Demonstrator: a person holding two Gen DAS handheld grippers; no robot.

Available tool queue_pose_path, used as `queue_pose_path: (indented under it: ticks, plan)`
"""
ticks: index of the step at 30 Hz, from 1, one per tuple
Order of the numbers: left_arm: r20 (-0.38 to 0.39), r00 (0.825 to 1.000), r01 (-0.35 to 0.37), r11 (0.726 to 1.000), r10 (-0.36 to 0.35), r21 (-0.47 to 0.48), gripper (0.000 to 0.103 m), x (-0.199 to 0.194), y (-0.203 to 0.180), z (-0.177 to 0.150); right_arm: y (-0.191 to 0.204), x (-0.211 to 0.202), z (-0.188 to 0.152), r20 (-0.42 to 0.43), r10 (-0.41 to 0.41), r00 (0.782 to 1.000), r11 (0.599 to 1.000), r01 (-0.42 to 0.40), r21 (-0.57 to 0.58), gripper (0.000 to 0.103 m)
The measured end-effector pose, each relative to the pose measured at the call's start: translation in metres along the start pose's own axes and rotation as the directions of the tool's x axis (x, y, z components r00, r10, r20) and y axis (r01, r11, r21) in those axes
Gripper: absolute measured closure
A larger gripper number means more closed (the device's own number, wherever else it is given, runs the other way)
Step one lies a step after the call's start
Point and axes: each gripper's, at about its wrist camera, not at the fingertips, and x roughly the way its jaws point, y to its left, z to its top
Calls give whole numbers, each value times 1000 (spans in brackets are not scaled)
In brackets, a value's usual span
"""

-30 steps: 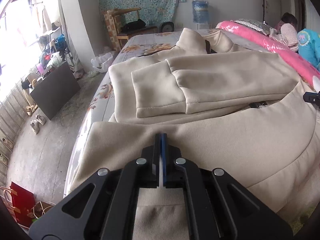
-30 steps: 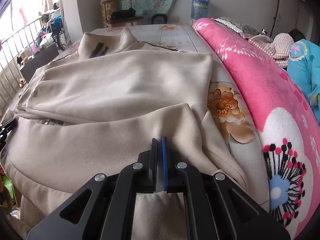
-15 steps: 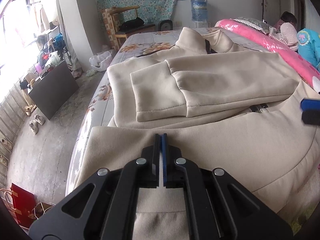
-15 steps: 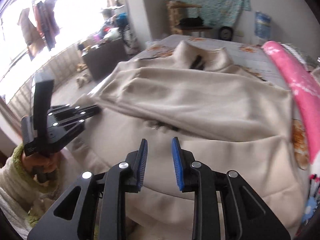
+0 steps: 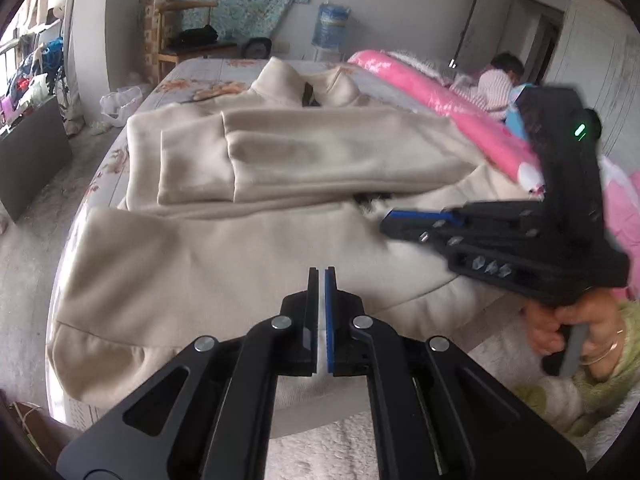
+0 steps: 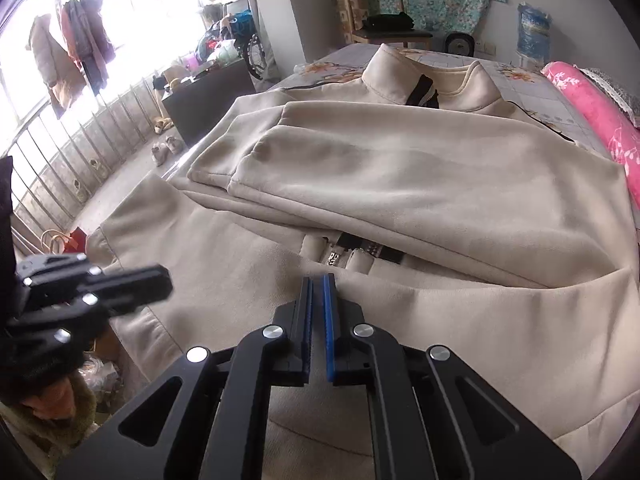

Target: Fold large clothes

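Observation:
A large beige zip-up jacket (image 5: 304,152) lies on the bed with both sleeves folded across the chest and its bottom hem folded up toward me; it also shows in the right wrist view (image 6: 420,168). My left gripper (image 5: 319,276) is shut and empty, lifted just above the near hem. My right gripper (image 6: 317,284) hovers over the folded-up hem near the zipper (image 6: 352,254), its jaws nearly closed with a thin gap and nothing between them. Each gripper shows in the other's view, the right one (image 5: 404,222) and the left one (image 6: 132,284).
A pink blanket (image 5: 436,112) runs along the bed's right side, with a person (image 5: 500,84) lying beyond it. The bed's left edge drops to the floor, where a dark cabinet (image 6: 208,96), shoes and a railing stand. A chair (image 6: 380,20) and water jug sit behind.
Both grippers have let go of the hem and pulled back from it. The right gripper opened, swung left, and has now nearly closed empty over the jacket's middle.

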Motion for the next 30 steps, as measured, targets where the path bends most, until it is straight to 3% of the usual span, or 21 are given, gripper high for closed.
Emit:
queue_pose_path:
  ticks: [3, 5, 8, 12, 14, 16, 21, 25, 27, 30]
  plan:
    - [0, 1000, 7, 999, -7, -48, 101, 9, 5, -7, -11, -28, -4, 54, -59, 997, 998, 58, 9, 99]
    - [1, 1000, 11, 998, -11, -66, 101, 10, 9, -6, -28, -47, -8, 75, -143, 987, 990, 141, 31, 99]
    - [6, 1000, 11, 997, -11, -76, 101, 11, 15, -7, -69, -66, -23, 59, -237, 970, 966, 229, 120, 99]
    - [8, 1000, 23, 996, -23, -88, 101, 9, 20, -6, -123, -70, -48, -40, -418, 907, 890, 418, 182, 99]
    - [8, 1000, 19, 997, -18, -79, 101, 9, 20, -5, -140, -80, -55, -28, -389, 921, 893, 384, 234, 101]
    - [9, 1000, 17, 997, -16, -73, 101, 9, 19, -5, -146, -85, -54, -26, -425, 905, 877, 419, 237, 101]
    - [5, 1000, 13, 997, -13, -74, 101, 10, 20, -5, -133, -94, -48, -5, -443, 896, 875, 434, 214, 101]
    - [2, 1000, 10, 998, -10, -69, 101, 10, 20, -4, -98, -112, -52, 73, -363, 929, 928, 353, 121, 89]
    - [3, 1000, 10, 997, -10, -70, 101, 10, 19, -4, -84, -110, -58, 71, -303, 950, 951, 297, 80, 79]
    - [2, 1000, 8, 998, -8, -70, 101, 10, 19, -4, -78, -93, -70, 19, -254, 967, 965, 253, 64, 76]
